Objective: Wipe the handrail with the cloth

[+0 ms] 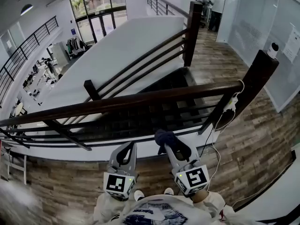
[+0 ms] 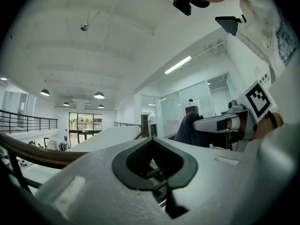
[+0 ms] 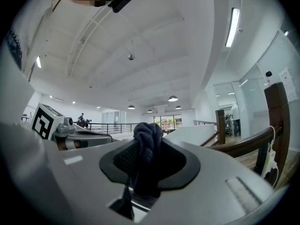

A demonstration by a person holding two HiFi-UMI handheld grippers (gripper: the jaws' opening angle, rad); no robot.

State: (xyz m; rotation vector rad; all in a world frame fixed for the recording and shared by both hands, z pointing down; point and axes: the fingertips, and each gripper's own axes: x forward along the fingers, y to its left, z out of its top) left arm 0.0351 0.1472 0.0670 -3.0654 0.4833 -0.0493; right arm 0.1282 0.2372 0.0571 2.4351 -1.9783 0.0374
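The dark wooden handrail runs across the head view from the left edge to a thick end post. On my side of the rail, apart from it, my right gripper is shut on a bunched dark blue cloth. In the right gripper view the cloth fills the jaws, with the handrail off to the right. My left gripper hangs beside it, shut and holding nothing. The left gripper view shows its jaws meeting at the tip, with the handrail at left.
A white cable and plug hang on the end post, which has a small white camera on top. Beyond the rail the stairwell drops away. A second railing climbs to another post. A person stands far off.
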